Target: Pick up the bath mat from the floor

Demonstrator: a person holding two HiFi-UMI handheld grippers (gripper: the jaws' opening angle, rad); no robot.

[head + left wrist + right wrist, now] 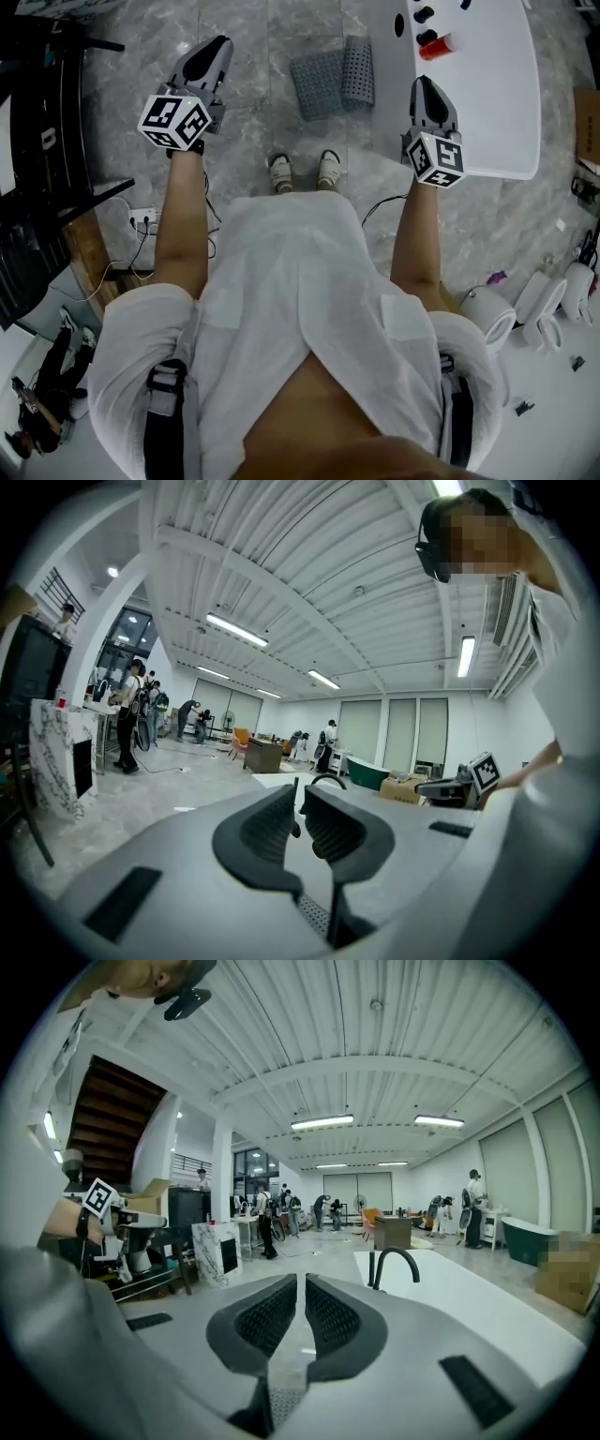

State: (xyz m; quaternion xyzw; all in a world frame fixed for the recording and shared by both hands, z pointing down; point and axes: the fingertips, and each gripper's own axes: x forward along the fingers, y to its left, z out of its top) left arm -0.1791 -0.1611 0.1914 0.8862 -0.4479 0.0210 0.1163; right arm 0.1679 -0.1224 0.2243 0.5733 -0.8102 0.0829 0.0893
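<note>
The bath mat (330,80) is grey and dotted, and it lies crumpled in two folds on the marble floor just beyond the person's shoes (302,171). Both grippers are held up in the air, well above the mat and to either side of it. My left gripper (217,49) is on the mat's left and my right gripper (425,86) on its right. In the left gripper view the left gripper (299,795) is shut with nothing in it. The right gripper (301,1284) is likewise shut and empty. Both gripper views look out level across the room, and neither shows the mat.
A white bathtub (487,94) stands right of the mat, with a black tap and a red bottle (437,44) on its rim. A dark rack (37,141) lines the left side. A power strip and cables (142,221) lie on the floor. White fixtures (492,317) sit at lower right.
</note>
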